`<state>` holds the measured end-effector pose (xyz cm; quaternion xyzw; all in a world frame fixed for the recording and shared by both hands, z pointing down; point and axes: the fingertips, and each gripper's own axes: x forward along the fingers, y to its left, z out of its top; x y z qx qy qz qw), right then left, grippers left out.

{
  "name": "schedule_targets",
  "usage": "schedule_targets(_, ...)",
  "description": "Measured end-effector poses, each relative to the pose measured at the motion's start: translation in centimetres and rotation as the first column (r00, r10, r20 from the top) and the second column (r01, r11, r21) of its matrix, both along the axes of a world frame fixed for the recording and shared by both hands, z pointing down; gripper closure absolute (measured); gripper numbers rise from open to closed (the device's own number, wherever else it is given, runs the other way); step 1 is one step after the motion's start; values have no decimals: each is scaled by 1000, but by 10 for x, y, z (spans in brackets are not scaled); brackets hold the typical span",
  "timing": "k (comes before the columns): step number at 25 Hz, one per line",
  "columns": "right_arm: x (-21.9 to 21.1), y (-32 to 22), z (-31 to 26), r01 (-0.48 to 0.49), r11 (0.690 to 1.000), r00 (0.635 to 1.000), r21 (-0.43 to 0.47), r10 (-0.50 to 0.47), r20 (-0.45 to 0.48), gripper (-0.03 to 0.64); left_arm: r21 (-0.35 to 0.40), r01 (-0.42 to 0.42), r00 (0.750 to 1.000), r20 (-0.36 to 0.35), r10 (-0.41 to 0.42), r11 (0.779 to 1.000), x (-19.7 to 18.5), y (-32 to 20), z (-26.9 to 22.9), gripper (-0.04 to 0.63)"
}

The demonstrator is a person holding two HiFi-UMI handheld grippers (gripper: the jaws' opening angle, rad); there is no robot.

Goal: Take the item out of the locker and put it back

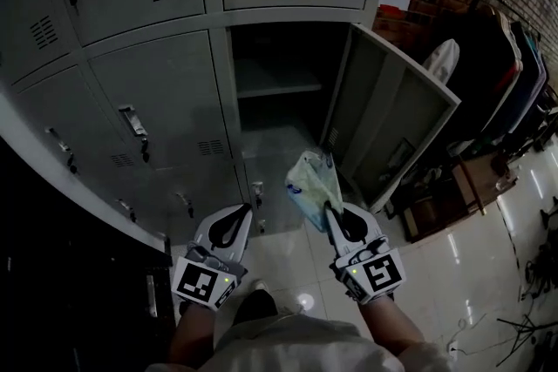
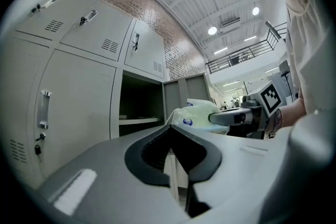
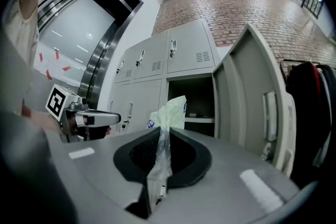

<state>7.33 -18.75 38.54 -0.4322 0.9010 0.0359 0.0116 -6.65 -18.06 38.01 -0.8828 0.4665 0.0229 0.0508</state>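
Head view: right hand-held gripper (image 1: 330, 206) is clamped on a pale plastic bag (image 1: 311, 186). The bag is in the air in front of the open locker (image 1: 277, 57), near the swung-out door (image 1: 397, 113) and well clear of the shelf (image 1: 279, 88) inside. Left hand-held gripper (image 1: 248, 208) sits beside it on my left w/ nothing in it. I read this as bag out, return leg due.

Left gripper view: jaws pressed together, nothing btwn them. The bag and the other gripper show off to the right, w/ the dark compartment behind.

Right gripper view: jaws are shut on just a thin twisted strip of film. The bulk of the bag stands beyond the tips, w/ the locker opening straight behind it.

How I'd do it:
- Grip is on a thin bit, so the film could prob. slip. Go in slow, no jerks.
- Line the bag up on the middle of the opening and keep it off the door edge on the right.
- Carry it past the front lip and let the bulk settle on a surface inside before the jaws part.
- Keep the left gripper low, out of the path.
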Motion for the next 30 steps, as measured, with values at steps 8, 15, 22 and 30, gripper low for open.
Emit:
schedule_targets(8,47,91,8,37,999,999,-32,-38,-12,606,-58,12,1000,-19,-13,998,58,93,18,591)
schedule_targets(15,50,119,2,31,999,999,-22,-32,-6,606,-45,33,999,14,-32,998,55,123,12,591)
schedule_targets(22,25,128,-17,35,998,999,44,-34,-29,606,-17,57,998,9,-57,998,30,133,-1,591)
schedule_targets(30,11,135,-16,48,998,999,27,-47,-19,605,-23,60,998,12,-60,998,19,140,0,591)
